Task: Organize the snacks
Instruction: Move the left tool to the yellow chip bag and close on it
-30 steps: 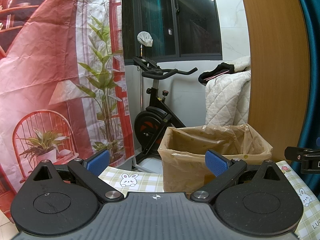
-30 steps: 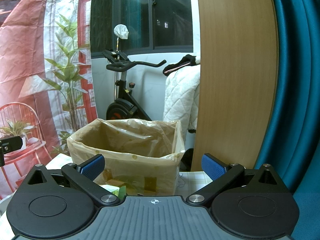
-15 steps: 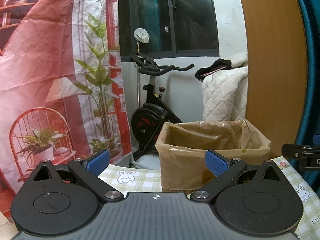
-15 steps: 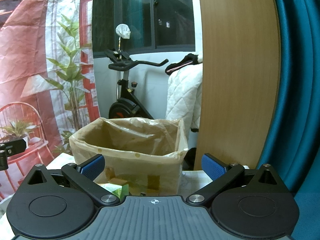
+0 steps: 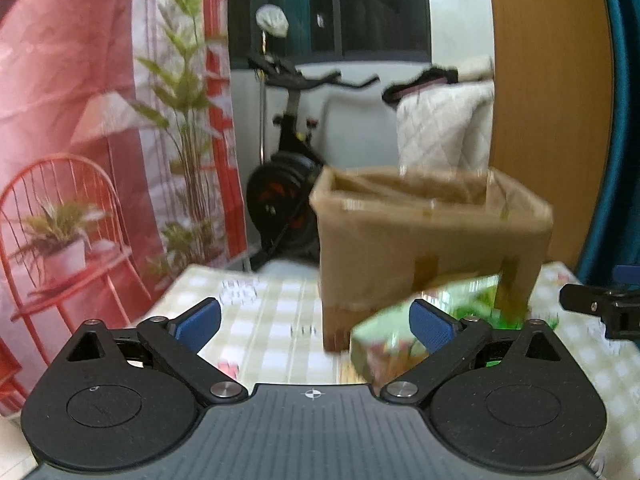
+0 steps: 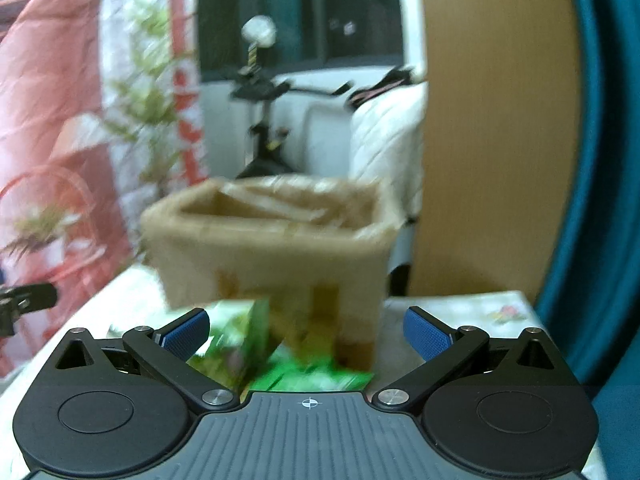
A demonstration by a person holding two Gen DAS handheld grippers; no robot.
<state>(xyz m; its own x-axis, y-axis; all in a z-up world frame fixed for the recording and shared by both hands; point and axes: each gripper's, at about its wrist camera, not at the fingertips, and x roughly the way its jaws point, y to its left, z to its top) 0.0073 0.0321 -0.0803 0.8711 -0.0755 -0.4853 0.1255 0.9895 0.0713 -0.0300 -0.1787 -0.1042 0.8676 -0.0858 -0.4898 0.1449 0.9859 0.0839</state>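
Checked tablecloth [image 5: 276, 312] fills lower-centre of both views, w/ exercise bike [image 5: 288, 184] behind at mid-frame. Plastic-lined cardboard box [image 5: 432, 232] sits centre-right. Green snack packs [image 6: 256, 344] lie just in front of box, blurred; some show in left view too, lower right. Left gripper [image 5: 314, 322] has jaws wide, just been closing a little, nothing between pads. Right gripper [image 6: 306, 330] wide too, packs below it but not pinched. Packs look light, crinkly and prob. slippery, w/ crushable contents: best pinched gently on a flat sealed edge.
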